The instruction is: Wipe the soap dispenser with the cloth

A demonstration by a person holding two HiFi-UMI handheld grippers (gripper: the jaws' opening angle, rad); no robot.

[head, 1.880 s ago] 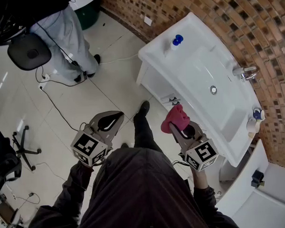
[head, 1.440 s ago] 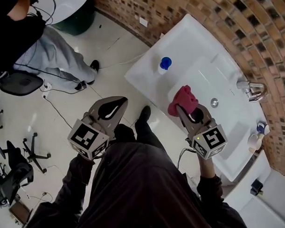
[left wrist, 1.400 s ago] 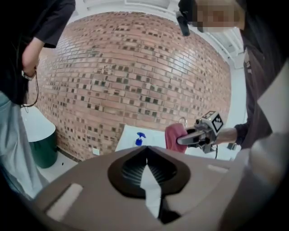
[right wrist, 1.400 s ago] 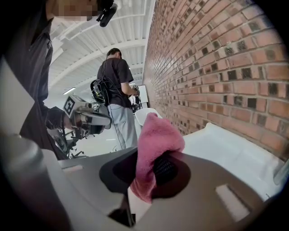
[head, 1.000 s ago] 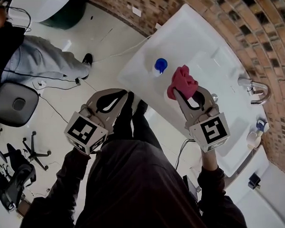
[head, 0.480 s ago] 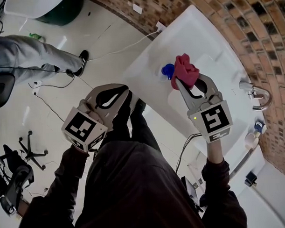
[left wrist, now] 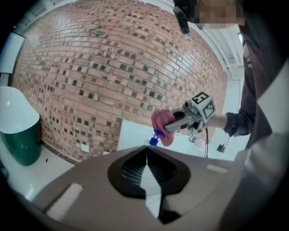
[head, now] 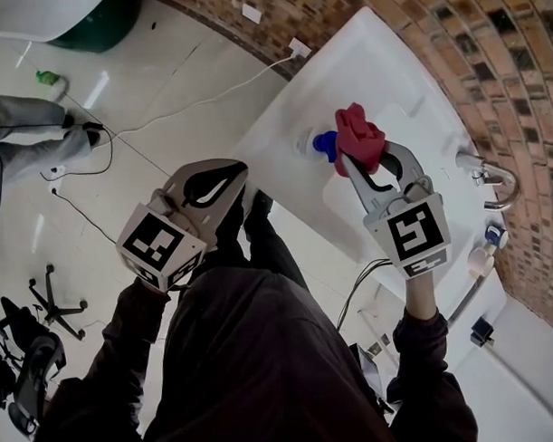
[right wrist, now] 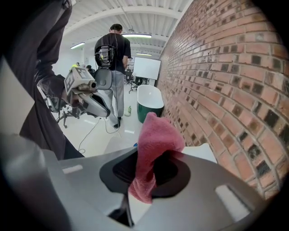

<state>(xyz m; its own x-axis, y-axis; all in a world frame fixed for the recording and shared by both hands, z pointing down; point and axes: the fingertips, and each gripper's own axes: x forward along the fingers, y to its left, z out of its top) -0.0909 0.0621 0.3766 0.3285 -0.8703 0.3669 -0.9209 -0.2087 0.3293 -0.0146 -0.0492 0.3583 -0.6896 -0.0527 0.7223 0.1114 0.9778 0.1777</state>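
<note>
Just right of centre in the head view, the right gripper (head: 349, 163) has its fingers clamped on the red cloth (head: 358, 136). The cloth bunches up beyond the fingertips, and a tail hangs back between them. The soap dispenser (head: 317, 143), white with a blue pump top, stands on the white worktop (head: 282, 125) near its left edge. It is just left of the cloth and partly covered by it, and I cannot tell whether they touch. The left gripper (head: 239, 176) is lower left, over the floor and well apart from the dispenser, its fingers closed together on nothing.
</note>
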